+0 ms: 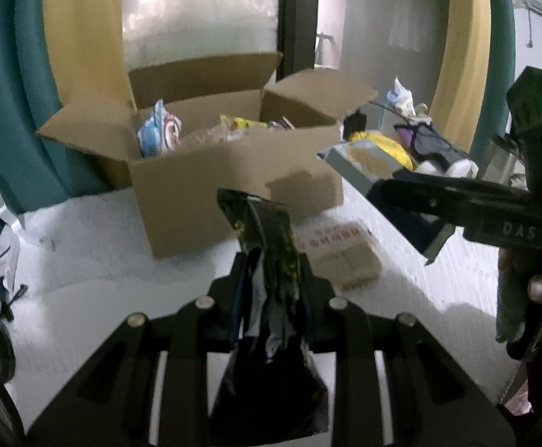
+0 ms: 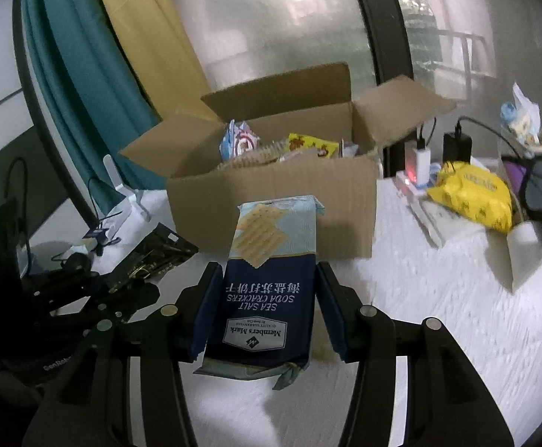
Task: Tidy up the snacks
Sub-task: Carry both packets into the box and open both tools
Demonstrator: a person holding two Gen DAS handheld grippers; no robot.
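Cracker pack (image 2: 267, 279) reads "SEA SALT SODA CRACKERS" and "Member's Mark", with Chinese characters, all upside down in the right wrist view; dark blue lower half, pale blue top with pictured crackers. Right claw (image 2: 269, 294) pinches it by its long sides, held above the white surface (image 2: 401, 298). "DAS" shows on the right claw's body in the left wrist view. Left claw (image 1: 271, 279) is pressed together on a black foil pouch (image 1: 267, 238) with gold print, crumpled, standing upright between the pads. Cardboard box (image 2: 271, 201) sits far centre, flaps open, holding a blue-and-white packet (image 2: 239, 143), a yellow packet (image 2: 311, 145) and others indistinct. Yellow bag (image 2: 472, 193) lies far right. A flat clear-wrapped biscuit pack (image 1: 341, 257), red lettering unreadable, lies near the box.
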